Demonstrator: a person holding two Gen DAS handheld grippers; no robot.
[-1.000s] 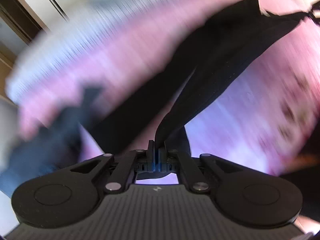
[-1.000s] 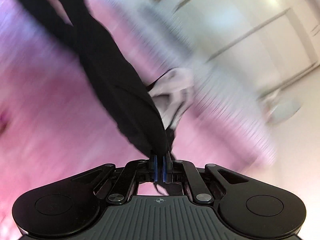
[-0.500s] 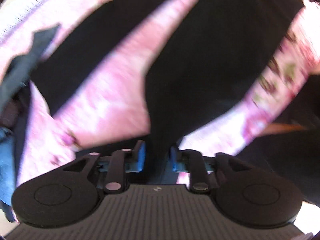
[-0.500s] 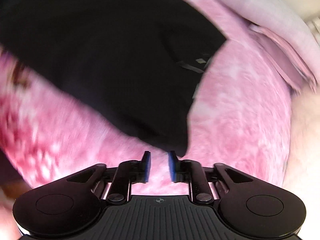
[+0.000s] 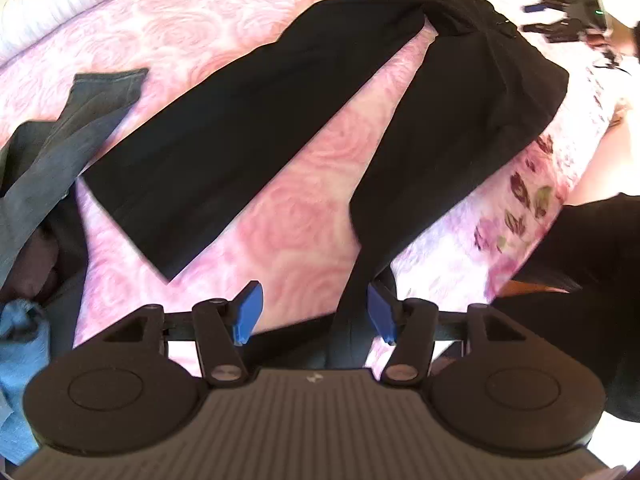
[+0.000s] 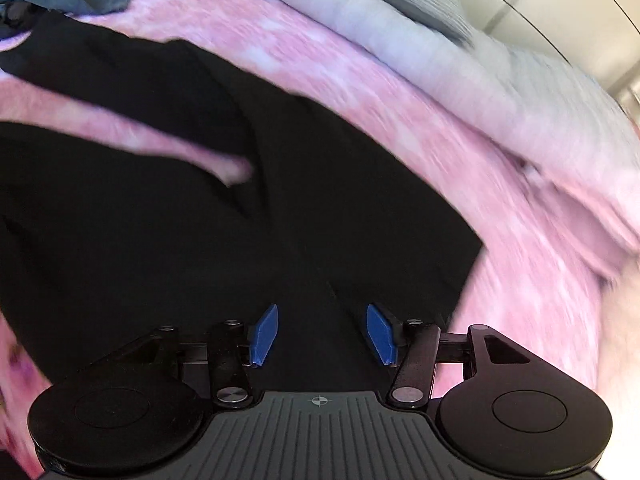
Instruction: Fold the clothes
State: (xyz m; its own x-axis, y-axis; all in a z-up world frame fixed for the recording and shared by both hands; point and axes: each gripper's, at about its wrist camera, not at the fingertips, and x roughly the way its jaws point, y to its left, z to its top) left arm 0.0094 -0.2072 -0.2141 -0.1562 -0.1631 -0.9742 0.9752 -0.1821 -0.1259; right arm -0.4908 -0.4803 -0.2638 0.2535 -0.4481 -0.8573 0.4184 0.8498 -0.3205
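Two spare garments (image 5: 60, 128) beside black trousers (image 5: 248, 120)

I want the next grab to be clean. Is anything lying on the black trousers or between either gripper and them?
Nothing visible does. The black trousers lie spread on the pink bedspread, with the grey garment beside one leg's end, not on it. The left gripper and right gripper, jaws just opened, are directly over the fabric.
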